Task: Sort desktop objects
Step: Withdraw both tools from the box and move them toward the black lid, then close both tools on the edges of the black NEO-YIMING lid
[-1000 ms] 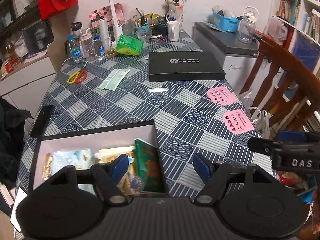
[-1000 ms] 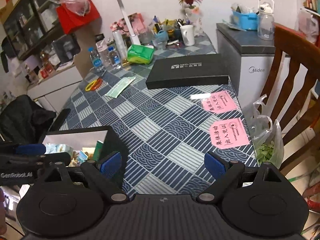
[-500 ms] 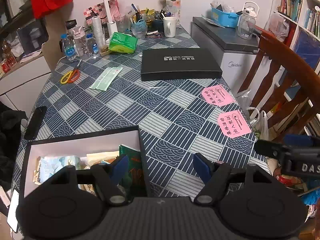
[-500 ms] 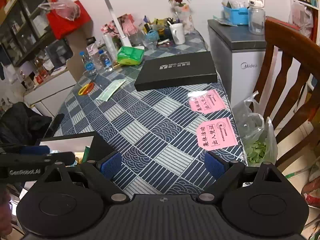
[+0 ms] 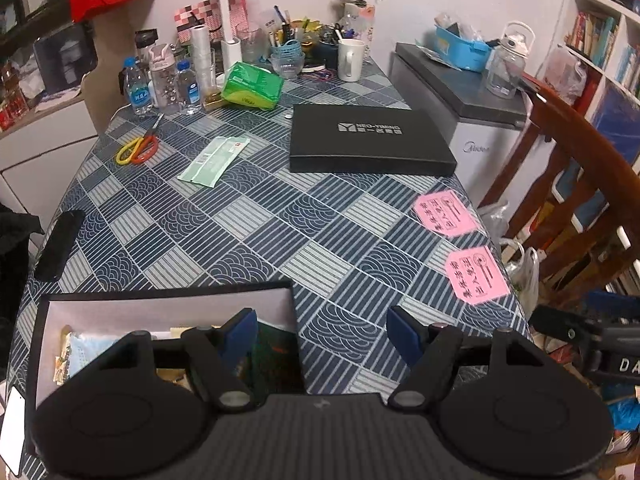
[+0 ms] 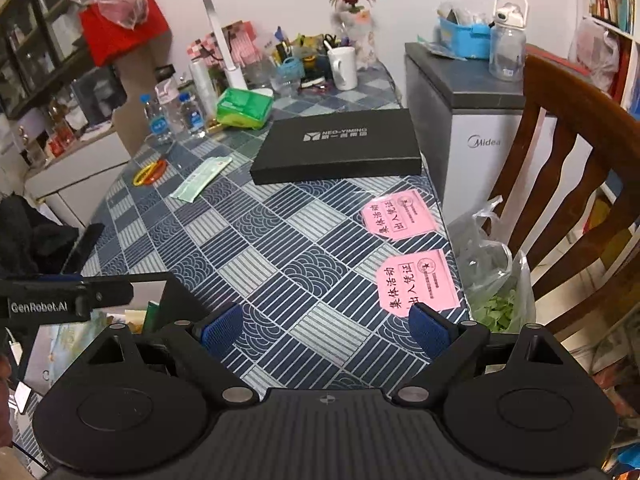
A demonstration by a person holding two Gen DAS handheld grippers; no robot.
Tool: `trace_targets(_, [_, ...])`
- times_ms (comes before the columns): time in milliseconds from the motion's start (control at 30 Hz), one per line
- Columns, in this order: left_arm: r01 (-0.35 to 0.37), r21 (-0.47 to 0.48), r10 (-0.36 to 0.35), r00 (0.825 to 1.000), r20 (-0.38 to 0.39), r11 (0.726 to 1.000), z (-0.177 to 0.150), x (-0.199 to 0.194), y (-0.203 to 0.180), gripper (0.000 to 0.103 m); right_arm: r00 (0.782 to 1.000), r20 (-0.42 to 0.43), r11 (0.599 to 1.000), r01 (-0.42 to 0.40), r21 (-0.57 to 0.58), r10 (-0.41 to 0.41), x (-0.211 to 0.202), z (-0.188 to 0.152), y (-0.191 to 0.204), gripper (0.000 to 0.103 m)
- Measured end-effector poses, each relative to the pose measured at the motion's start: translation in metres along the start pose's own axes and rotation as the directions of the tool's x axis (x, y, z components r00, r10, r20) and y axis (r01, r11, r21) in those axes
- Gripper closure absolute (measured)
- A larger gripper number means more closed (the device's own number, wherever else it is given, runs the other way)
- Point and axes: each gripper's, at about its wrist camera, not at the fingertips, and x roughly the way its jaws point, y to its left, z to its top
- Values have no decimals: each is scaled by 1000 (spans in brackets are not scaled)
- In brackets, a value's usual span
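An open black box (image 5: 168, 300) with packets and a green booklet (image 5: 272, 356) inside sits at the table's near left corner; it also shows in the right wrist view (image 6: 176, 292). Its black lid (image 5: 368, 140) lies far right. Two pink cards (image 5: 444, 214) (image 5: 476, 274) lie near the right edge, and the nearer card (image 6: 416, 280) is just beyond my right gripper. A green packet (image 5: 214, 162) and scissors (image 5: 138, 148) lie far left. My left gripper (image 5: 322, 334) is open and empty over the box's right wall. My right gripper (image 6: 326, 330) is open and empty above the tablecloth.
A black phone (image 5: 60, 244) lies at the left table edge. Bottles (image 5: 160, 84), a green tissue pack (image 5: 252, 90), a mug (image 5: 350, 60) and a lamp (image 6: 216, 20) crowd the far end. A wooden chair (image 6: 568, 184) and a small fridge (image 6: 480, 128) stand to the right.
Both grippers have drawn back and up from the table, so more of the tablecloth shows. Both stay open and empty. Nothing on the table has moved.
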Motion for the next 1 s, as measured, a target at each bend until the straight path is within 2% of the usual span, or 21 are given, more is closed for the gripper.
trace_targets(167, [30,-30,-30,1000,6,999,18,13,12,18,1000,-2,1000,22,1,-22,15,10,2,12])
trace_targets(400, [12,21,-12,1000,11,1000,59,43,-5,18,1000,2,1000,7,24,-7,49,36,-16,12])
trace_targets(700, [-57,52,56,998,8,997,121,104,-36,18,1000,6,999,-23,38,23,114,91,-56,12])
trace_targets(1000, [-113,82,112,994,11,990,166,171,-49,18,1000,-1,999,-25,28,25,185,136,-88,12])
